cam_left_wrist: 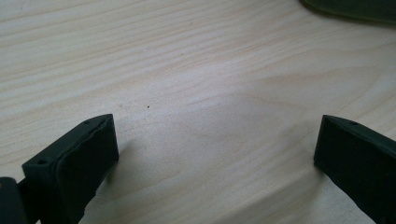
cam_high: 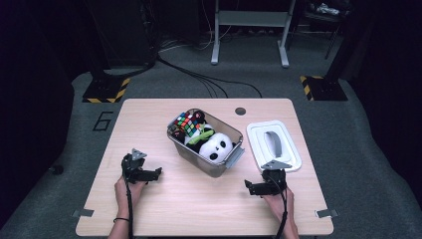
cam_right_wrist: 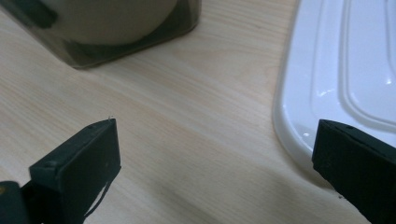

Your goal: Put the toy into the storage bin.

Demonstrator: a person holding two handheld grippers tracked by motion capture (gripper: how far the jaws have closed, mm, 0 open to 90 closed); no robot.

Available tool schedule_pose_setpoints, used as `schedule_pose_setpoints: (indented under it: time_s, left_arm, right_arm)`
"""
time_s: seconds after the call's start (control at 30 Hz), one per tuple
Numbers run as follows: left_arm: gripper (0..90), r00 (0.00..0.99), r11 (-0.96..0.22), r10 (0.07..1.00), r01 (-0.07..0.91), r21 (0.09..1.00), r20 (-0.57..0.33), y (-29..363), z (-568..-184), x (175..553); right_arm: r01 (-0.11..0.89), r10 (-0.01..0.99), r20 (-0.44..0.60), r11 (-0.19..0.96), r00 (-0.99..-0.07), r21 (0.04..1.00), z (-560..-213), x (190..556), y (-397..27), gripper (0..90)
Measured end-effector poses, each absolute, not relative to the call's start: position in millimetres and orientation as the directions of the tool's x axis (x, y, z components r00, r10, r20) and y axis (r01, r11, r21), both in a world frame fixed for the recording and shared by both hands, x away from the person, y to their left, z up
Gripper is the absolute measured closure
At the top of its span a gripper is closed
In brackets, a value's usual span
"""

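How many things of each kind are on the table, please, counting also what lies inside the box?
Clear storage box: 1
White lid: 1
Panda plush toy: 1
Colour puzzle cube: 1
Hand-held claw: 2, left claw and right claw
Total: 6
More toys lie deeper in the box, but they are too hidden to count.

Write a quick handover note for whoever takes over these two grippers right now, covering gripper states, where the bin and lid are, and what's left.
Left gripper: open, empty, low over bare table, left of the bin.
Right gripper: open, empty, at the near edge of the lid.
Bin: clear, mid-table, packed with a panda plush, a puzzle cube and other toys.
Lid: white, lying flat to the right of the bin, apart from it.
Done: toys are in the bin.
Left, probably: pick up the lid and close the bin.
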State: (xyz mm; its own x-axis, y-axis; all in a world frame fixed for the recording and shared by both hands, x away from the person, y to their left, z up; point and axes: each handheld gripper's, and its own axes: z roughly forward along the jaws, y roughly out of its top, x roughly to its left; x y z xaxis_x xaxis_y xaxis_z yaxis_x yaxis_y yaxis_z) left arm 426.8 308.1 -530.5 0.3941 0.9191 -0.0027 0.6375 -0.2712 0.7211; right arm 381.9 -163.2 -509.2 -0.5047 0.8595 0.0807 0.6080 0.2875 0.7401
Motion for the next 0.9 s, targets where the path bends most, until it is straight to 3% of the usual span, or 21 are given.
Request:
schedule_pose_setpoints:
  time_s: [0.9]
  left_arm:
    - [1.2,0.392,-0.267,0.920,0.634,0.726,-0.005,307.4,-530.4,427.8]
  right_arm:
    - [0.629,0.910,0.056,0.237,-0.410,0.740,-474.7,430.7,-205.5,0.0]
